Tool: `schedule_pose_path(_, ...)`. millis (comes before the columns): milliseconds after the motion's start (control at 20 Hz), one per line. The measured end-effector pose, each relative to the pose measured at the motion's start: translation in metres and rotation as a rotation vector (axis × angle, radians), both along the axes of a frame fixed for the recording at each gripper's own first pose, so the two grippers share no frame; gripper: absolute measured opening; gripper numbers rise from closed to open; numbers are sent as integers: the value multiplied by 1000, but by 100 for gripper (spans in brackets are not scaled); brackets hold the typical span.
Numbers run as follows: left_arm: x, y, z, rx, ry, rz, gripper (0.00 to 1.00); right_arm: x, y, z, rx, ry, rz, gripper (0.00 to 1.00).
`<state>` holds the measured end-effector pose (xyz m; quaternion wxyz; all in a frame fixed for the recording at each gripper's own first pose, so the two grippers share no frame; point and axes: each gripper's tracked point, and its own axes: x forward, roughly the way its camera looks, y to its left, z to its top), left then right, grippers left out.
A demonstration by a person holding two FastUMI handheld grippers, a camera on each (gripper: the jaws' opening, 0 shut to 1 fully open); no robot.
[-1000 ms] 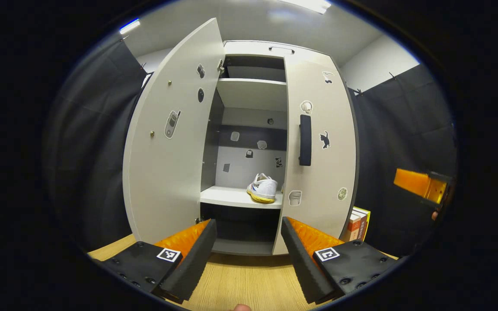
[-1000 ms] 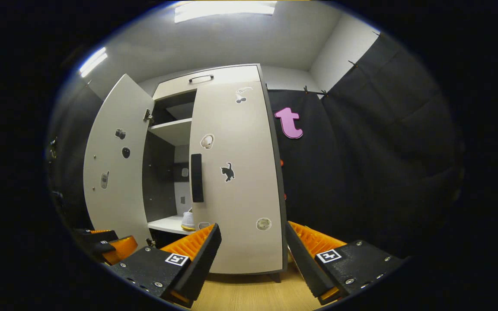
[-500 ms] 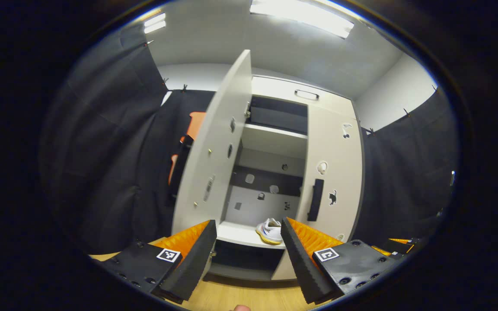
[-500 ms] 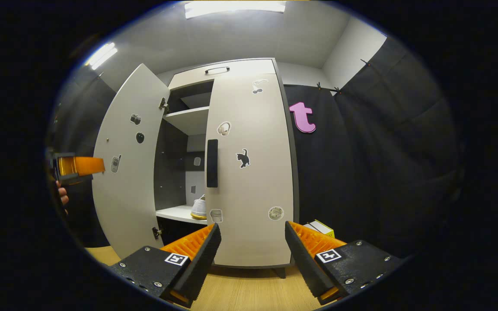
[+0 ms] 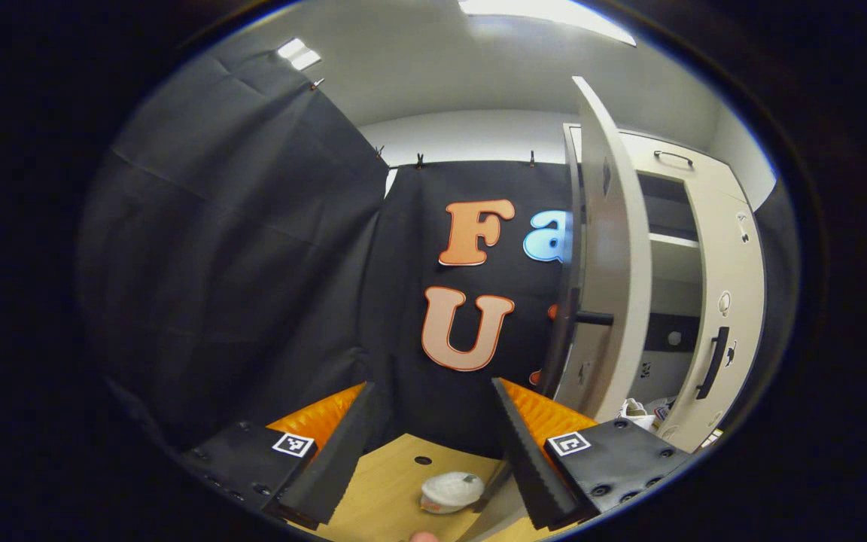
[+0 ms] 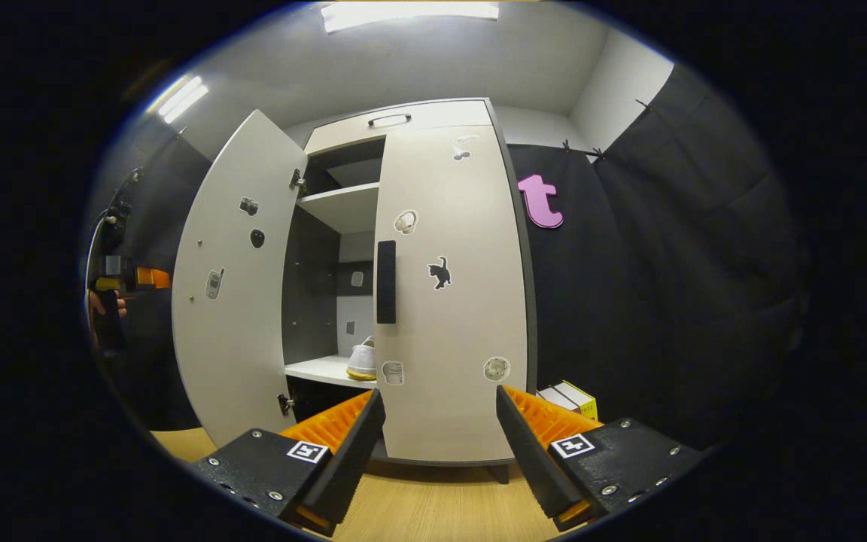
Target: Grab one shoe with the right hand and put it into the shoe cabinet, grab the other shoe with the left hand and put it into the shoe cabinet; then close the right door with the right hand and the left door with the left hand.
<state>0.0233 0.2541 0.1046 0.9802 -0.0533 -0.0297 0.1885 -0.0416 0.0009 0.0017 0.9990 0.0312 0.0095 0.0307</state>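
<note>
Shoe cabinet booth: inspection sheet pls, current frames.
Surface: wooden floor, bare by the right gripper.
Job's things: shoe cabinet; right door shut, left door open; one white shoe on the shelf; second white shoe on the floor.
Clutter: boxes beside the cabinet.
Grippers: left gripper and right gripper, jaws open, empty.
Cables: nothing seen.
Surroundings: black cloth wall, ceiling lights.
</note>
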Motion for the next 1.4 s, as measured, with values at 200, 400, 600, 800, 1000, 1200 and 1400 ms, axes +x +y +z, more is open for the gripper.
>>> schedule_pose_path(200, 13, -4, -10, -39, -4, -20, 97, 4, -11, 4, -17, -4, -34, 92)
schedule_pose_path(400, 14, -11, -2, 15, -14, -19, 95, 9, -12, 8, -15, -3, -36, 92)
schedule_pose_path(600, 13, -45, -2, -2, -26, -76, 95, 9, -10, 11, -18, -5, -26, 92)
schedule_pose_path(800, 19, -91, -7, -35, -31, -188, 95, 5, -9, 13, -15, -2, -18, 92)
schedule_pose_path(1000, 31, -138, -7, -29, -37, -292, 99, 2, -17, 15, -36, -5, -41, 92)
schedule_pose_path(1200, 52, -176, -12, -23, -41, -375, 95, -2, -24, 15, -26, 2, -69, 92)
schedule_pose_path(1400, 59, -200, -5, -31, -63, -450, 93, -4, -30, 16, -30, 6, -92, 92)
